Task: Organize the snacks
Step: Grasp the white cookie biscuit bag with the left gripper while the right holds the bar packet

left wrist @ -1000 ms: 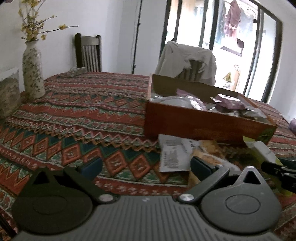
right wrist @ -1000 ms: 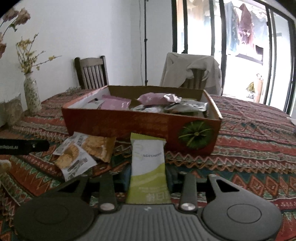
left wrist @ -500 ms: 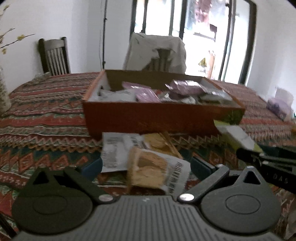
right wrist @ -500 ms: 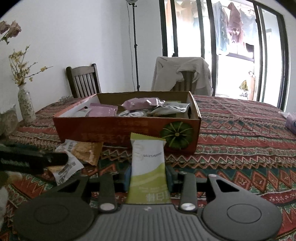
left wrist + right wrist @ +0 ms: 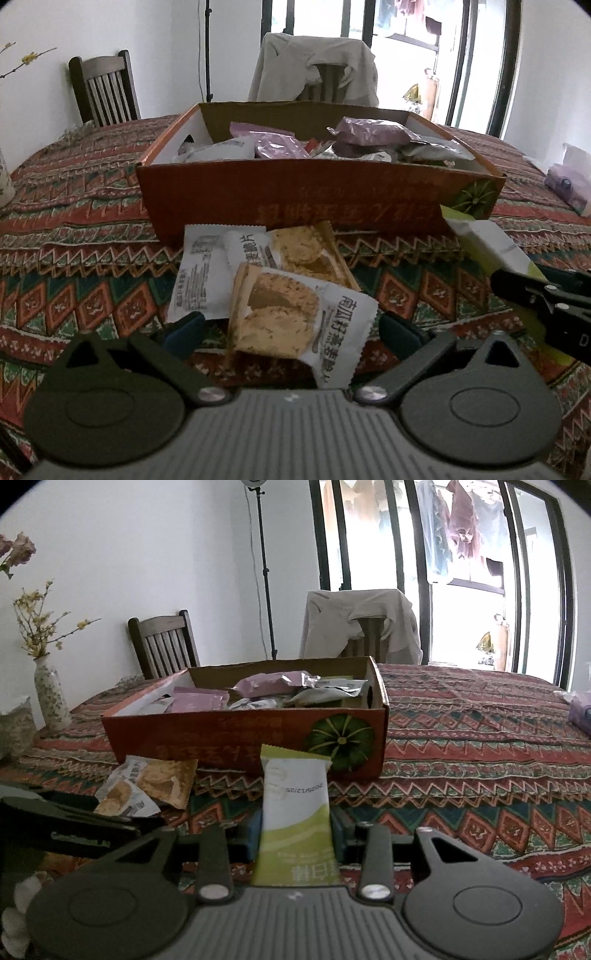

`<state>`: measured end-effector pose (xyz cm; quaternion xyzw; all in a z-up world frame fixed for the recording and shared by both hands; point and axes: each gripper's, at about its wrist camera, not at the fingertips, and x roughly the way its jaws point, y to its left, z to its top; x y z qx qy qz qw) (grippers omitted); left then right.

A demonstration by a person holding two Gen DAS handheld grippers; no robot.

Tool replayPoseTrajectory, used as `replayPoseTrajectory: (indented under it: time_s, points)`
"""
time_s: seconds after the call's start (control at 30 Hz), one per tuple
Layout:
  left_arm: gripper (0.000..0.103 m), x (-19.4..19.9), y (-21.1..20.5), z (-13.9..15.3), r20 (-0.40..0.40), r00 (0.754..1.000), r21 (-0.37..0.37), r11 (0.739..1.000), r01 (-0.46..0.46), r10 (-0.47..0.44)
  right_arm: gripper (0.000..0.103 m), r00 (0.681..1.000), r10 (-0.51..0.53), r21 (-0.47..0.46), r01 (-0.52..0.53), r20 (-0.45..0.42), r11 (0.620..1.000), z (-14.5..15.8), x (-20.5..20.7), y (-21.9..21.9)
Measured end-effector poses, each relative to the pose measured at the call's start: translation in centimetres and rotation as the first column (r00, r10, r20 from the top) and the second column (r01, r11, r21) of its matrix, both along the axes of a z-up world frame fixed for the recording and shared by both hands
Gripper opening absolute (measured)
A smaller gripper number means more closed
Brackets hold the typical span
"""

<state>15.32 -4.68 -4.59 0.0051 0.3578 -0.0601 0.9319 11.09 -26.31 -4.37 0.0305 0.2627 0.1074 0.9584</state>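
Right wrist view: our right gripper [image 5: 295, 834] pinches a green packet [image 5: 295, 812] before the box [image 5: 243, 734]; left gripper [image 5: 291, 328], wide, straddles a cookie packet [image 5: 291, 317]; next, we close.

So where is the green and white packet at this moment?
The green packet is gripped upright in the right gripper, in front of the box near its pumpkin corner. In the left wrist view it shows at the right.

Daylight glares through the windows [image 5: 461, 572]; foreground dim, edges fisheye-bent.
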Motion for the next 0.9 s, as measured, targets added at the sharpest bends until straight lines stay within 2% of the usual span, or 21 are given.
replayPoseTrajectory:
  time_s: [0.13, 0.4, 0.47, 0.5, 0.9]
  points:
    - [0.081, -0.3, 0.1, 0.0, 0.003, 1.0, 0.002, 1.0, 0.004, -0.004, 0.037, 1.0, 0.002, 0.003, -0.001, -0.002, 1.0, -0.1, 0.1, 0.0]
    - [0.059, -1.3, 0.6, 0.4, 0.017, 1.0, -0.028, 1.0, 0.013, -0.012, 0.037, 1.0, 0.005, 0.0, -0.005, -0.004, 1.0, -0.1, 0.0, 0.1]
    - [0.056, -1.5, 0.8, 0.4, 0.018, 1.0, -0.031, 1.0, 0.005, -0.004, 0.037, 1.0, 0.004, 0.001, -0.004, -0.003, 1.0, -0.1, 0.0, 0.1]
    - [0.049, -1.6, 0.9, 0.5, 0.022, 1.0, -0.03, 1.0, 0.003, -0.002, 0.037, 1.0, 0.004, 0.001, -0.004, -0.003, 1.0, -0.1, 0.0, 0.1]
    - [0.048, -3.0, 1.8, 2.4, 0.11, 0.994, -0.04, 0.999, 0.009, -0.004, 0.037, 1.0, 0.014, 0.003, -0.014, 0.019, 1.0, 0.4, -0.5, 0.3]
